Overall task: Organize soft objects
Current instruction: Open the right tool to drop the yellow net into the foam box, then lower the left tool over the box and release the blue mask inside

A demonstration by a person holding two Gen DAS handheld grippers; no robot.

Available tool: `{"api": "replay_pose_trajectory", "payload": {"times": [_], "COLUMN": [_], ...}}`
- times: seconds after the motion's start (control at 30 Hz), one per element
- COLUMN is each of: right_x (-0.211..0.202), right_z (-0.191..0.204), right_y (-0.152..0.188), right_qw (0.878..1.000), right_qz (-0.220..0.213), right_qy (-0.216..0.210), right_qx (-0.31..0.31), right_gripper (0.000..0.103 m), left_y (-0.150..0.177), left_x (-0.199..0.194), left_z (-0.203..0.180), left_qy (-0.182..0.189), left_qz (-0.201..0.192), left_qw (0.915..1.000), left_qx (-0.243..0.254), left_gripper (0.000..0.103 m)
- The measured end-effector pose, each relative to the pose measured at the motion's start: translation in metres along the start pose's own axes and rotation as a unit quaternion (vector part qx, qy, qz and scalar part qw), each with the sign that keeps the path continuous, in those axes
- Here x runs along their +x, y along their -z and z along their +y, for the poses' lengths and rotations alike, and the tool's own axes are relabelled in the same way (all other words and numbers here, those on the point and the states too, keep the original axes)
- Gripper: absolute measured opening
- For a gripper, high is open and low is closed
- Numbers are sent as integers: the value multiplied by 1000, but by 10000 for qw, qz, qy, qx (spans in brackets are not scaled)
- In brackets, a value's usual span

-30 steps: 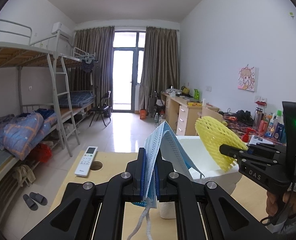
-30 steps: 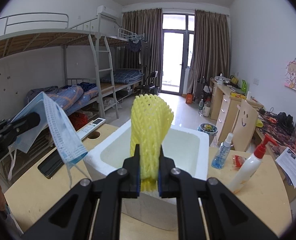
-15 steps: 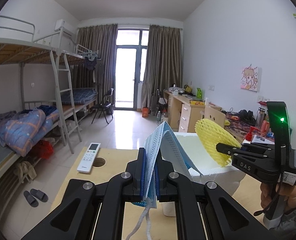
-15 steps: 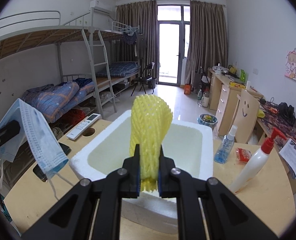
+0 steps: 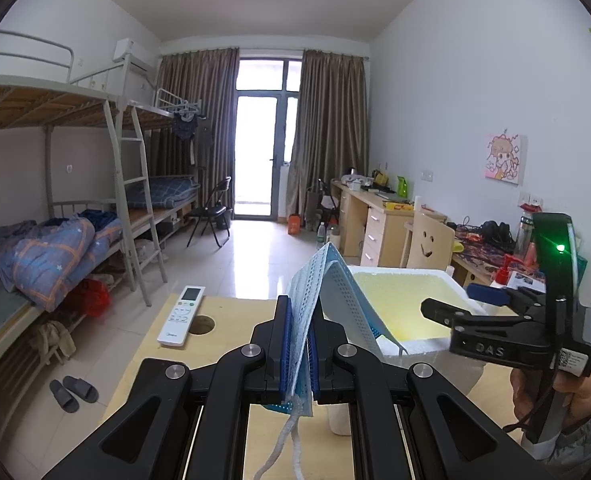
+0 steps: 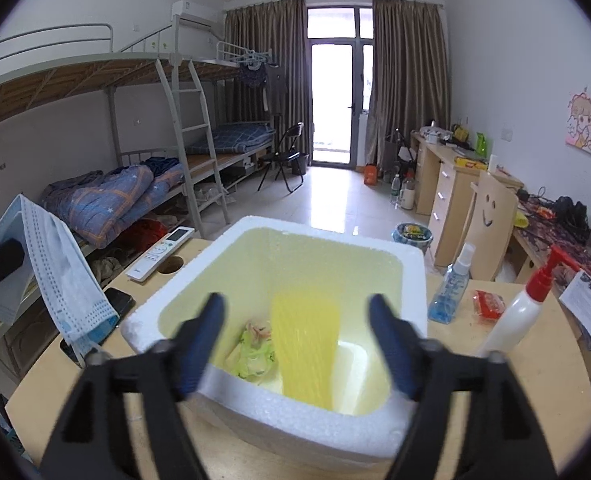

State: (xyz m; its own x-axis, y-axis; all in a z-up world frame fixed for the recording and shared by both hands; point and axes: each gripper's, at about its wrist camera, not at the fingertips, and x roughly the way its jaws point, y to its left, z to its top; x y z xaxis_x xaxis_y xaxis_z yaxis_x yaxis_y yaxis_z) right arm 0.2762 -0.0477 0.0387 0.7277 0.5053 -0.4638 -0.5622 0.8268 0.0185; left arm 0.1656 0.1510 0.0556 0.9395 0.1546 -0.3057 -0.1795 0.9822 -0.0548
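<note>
My left gripper (image 5: 300,354) is shut on a blue face mask (image 5: 319,292), held above the table left of the white foam box (image 5: 435,346). The mask also shows at the left of the right wrist view (image 6: 61,276). My right gripper (image 6: 299,346) is open over the foam box (image 6: 411,270). The yellow foam net (image 6: 305,350) is blurred, inside the box just below the open jaws. A pale green soft item (image 6: 253,354) lies on the box floor. The right gripper also shows in the left wrist view (image 5: 451,306), over the box rim.
A white remote (image 6: 161,248) and a black phone (image 6: 115,300) lie on the wooden table (image 6: 507,380) left of the box. A blue spray bottle (image 6: 453,286), a red packet (image 6: 489,304) and a white pump bottle (image 6: 527,304) stand right of it.
My right gripper has opened and let go of the yellow foam net, which has dropped into the foam box. My left gripper still holds the mask, a little nearer the box.
</note>
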Motion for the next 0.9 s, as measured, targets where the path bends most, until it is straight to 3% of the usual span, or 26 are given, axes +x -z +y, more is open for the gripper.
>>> {"api": "replay_pose_trajectory", "payload": {"times": [0.5, 0.9], "right_x": [-29, -47], "right_z": [-4, -30], "right_y": [-5, 0], "right_qw": [9993, 9984], "right_qz": [-361, -509], "right_qy": [13, 237], "right_qx": [-8, 119], "right_gripper": [102, 102], "left_y": [-19, -32], "left_x": [0, 5], "left_z": [-9, -26], "left_qy": [-62, 86], "left_qz": [-132, -223], "left_qw": [9999, 9997], "left_qx": [-35, 61], "left_gripper": [8, 8]}}
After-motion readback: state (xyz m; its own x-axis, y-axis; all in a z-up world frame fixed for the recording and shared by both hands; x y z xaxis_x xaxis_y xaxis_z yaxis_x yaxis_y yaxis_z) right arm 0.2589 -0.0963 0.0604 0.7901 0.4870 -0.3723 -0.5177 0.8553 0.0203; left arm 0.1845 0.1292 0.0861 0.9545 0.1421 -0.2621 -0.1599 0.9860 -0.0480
